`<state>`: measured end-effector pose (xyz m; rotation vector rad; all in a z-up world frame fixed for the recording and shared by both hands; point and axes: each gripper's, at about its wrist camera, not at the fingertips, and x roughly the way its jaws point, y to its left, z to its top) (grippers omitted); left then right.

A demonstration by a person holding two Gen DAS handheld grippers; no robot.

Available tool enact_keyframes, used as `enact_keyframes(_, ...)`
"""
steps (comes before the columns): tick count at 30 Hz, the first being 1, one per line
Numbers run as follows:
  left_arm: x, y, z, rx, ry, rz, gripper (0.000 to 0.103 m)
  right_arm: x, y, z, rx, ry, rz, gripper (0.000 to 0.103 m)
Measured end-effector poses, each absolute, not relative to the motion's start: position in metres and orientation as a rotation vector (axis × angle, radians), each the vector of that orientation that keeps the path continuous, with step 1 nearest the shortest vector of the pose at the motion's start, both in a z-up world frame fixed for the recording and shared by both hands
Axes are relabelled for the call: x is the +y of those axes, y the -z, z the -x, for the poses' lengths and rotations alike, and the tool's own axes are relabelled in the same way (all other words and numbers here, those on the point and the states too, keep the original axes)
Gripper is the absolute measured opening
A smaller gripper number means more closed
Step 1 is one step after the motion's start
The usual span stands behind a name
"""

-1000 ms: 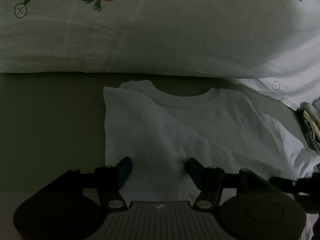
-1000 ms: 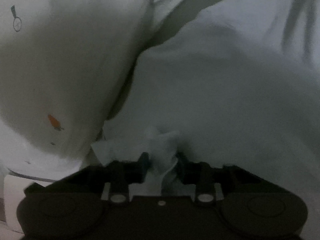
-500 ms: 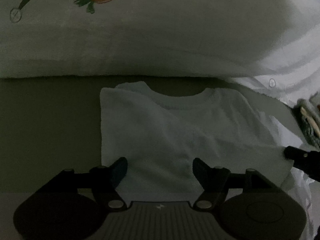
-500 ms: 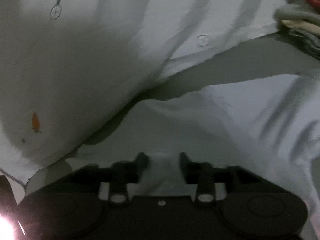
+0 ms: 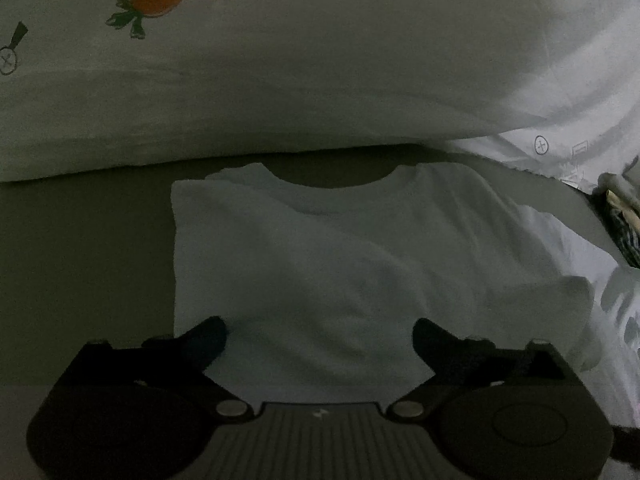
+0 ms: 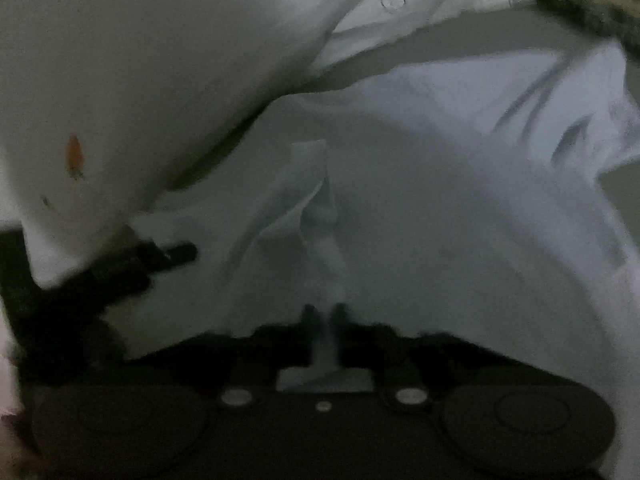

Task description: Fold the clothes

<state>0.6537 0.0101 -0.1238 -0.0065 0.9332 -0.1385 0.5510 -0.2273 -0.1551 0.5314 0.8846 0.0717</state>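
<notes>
A white T-shirt lies flat on the bed, its collar pointing away from me. In the left wrist view my left gripper hovers over the shirt's lower part. Its jaws are opening wide, with only the flat cloth below them and nothing pinched. In the right wrist view my right gripper is shut on a raised fold of the same white shirt, and the cloth bunches up in front of the fingers. A black finger of my left gripper shows at the left of that view.
A big white pillow with a carrot print lies just beyond the collar. A stack of folded clothes sits at the right edge. The grey-olive sheet is bare to the left of the shirt.
My left jaws have spread much wider and the shirt's left side now lies flat. My right gripper opened, shifted along the shirt, and shut again on a fold of cloth.
</notes>
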Motion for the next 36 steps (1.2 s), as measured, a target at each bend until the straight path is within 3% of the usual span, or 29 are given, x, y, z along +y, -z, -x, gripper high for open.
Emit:
enact_keyframes(5, 0.006, 0.127, -0.651, 0.895, 0.112, -0.005, 0.102, -0.227, 0.133, -0.531, 0.852, -0.045, -0.414, 0.001)
enact_keyframes(11, -0.011, 0.134, -0.646, 0.859, 0.085, -0.136, 0.103, -0.233, 0.147, -0.526, 0.918, -0.009, -0.345, 0.003)
enact_keyframes(15, -0.006, 0.127, -0.651, 0.905, 0.068, -0.085, 0.103, -0.254, 0.142, -0.537, 0.864, -0.005, -0.494, 0.033)
enact_keyframes(19, 0.011, 0.11, -0.643, 0.937, 0.073, 0.085, 0.103, -0.262, 0.139, -0.554, 0.822, -0.025, -0.547, 0.048)
enact_keyframes(23, 0.016, 0.113, -0.625, 0.959, 0.068, 0.065, 0.103, -0.256, 0.146, -0.573, 0.838, -0.091, -0.528, 0.052)
enact_keyframes(27, -0.001, 0.128, -0.609, 0.903, 0.075, -0.144, 0.103, -0.254, 0.152, -0.575, 0.87, -0.076, -0.571, 0.054)
enact_keyframes(29, -0.003, 0.132, -0.605, 0.858, 0.071, -0.139, 0.103, -0.254, 0.15, -0.567, 0.867, -0.064, -0.569, 0.064)
enact_keyframes(30, -0.002, 0.135, -0.604, 0.831, 0.059, -0.13, 0.103, -0.255, 0.149, -0.563, 0.864, -0.058, -0.564, 0.08)
enact_keyframes(31, -0.002, 0.136, -0.604, 0.812, 0.051, -0.123, 0.103, -0.256, 0.148, -0.558, 0.861, -0.066, -0.558, 0.085)
enact_keyframes(36, -0.006, 0.132, -0.612, 0.851, 0.019, -0.116, 0.103, -0.265, 0.14, -0.52, 0.896, -0.074, -0.464, 0.086)
